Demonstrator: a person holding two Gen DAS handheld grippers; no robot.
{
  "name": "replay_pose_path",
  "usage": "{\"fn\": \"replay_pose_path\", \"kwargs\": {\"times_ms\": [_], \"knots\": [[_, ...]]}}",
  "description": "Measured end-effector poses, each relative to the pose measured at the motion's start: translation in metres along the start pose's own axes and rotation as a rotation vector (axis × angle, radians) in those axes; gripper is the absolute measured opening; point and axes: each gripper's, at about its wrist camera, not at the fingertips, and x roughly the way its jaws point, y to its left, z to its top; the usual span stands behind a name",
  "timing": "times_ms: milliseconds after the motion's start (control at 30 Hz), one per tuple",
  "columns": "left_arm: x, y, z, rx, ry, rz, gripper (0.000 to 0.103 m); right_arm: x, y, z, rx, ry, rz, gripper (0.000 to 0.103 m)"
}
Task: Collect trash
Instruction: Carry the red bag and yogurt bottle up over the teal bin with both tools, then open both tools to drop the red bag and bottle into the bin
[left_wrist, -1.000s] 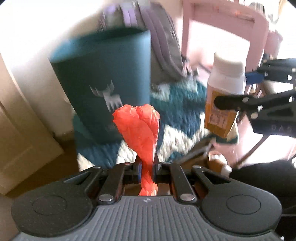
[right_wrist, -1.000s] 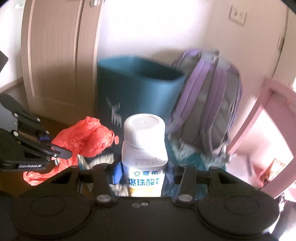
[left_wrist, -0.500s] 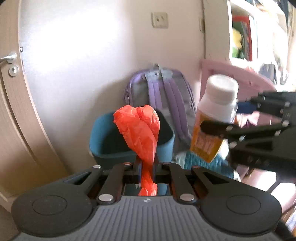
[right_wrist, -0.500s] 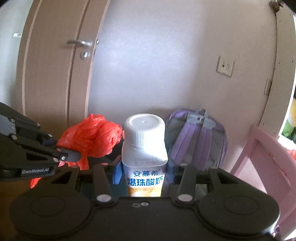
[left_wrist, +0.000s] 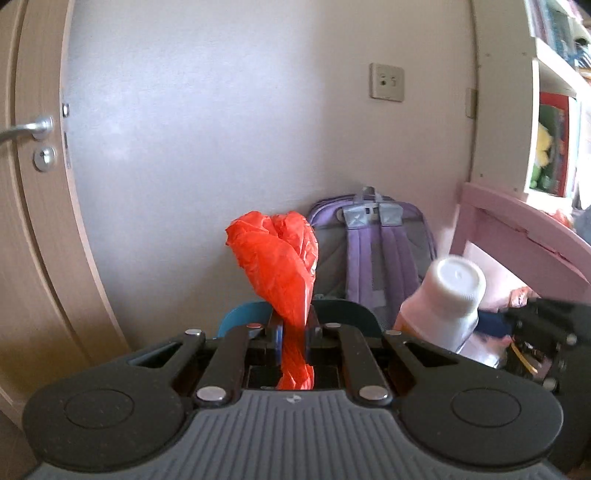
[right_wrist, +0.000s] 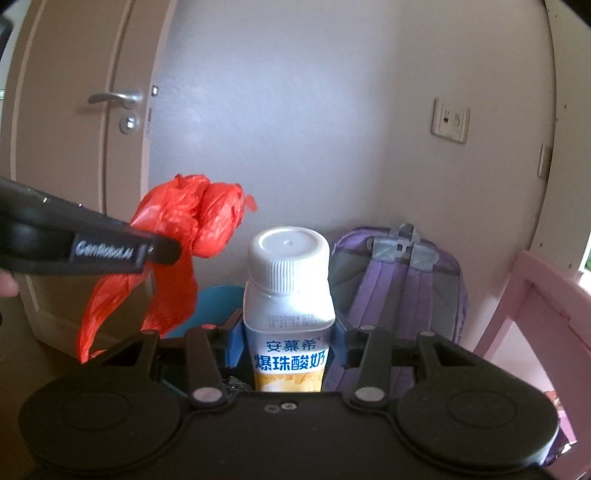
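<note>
Currently left fingers (left_wrist: 293, 328) pinch the red bag (left_wrist: 277, 258); right fingers (right_wrist: 255, 332) clamp the yogurt bottle (right_wrist: 290, 295).

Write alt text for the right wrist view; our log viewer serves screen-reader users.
The right tongs grip an upright white-capped bottle, with the left tongs beside it holding a red bag. Behind stand a teal bin, a purple backpack, a wall and a closed door.
</note>
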Motion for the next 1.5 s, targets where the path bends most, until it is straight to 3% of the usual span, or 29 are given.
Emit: {"fn": "replay_pose_path", "kwargs": {"times_ms": [200,500,800,1067,1167,1333,1500], "knots": [[0.054,0.005,-0.004,-0.025,0.053,0.008,0.010,0.044,-0.001,-0.010,0.011,0.051,0.006,0.044],[0.121,0.013,-0.028,-0.036,0.194,0.007,0.010,0.089,0.009,-0.033,-0.028,0.138,0.042,0.044],[0.157,0.011,-0.054,-0.023,0.330,-0.010,0.010,0.106,0.006,-0.047,-0.019,0.207,0.073,0.045],[0.164,0.012,-0.066,-0.035,0.372,-0.010,0.012,0.105,0.003,-0.052,-0.020,0.219,0.089,0.047],[0.166,0.012,-0.066,-0.048,0.382,-0.016,0.020,0.101,0.003,-0.051,-0.035,0.209,0.079,0.049],[0.152,0.011,-0.065,-0.025,0.347,0.003,0.058,0.090,-0.001,-0.048,-0.027,0.194,0.056,0.050],[0.127,0.011,-0.060,-0.031,0.308,-0.013,0.068,0.071,-0.005,-0.041,-0.018,0.172,0.053,0.051]]}}
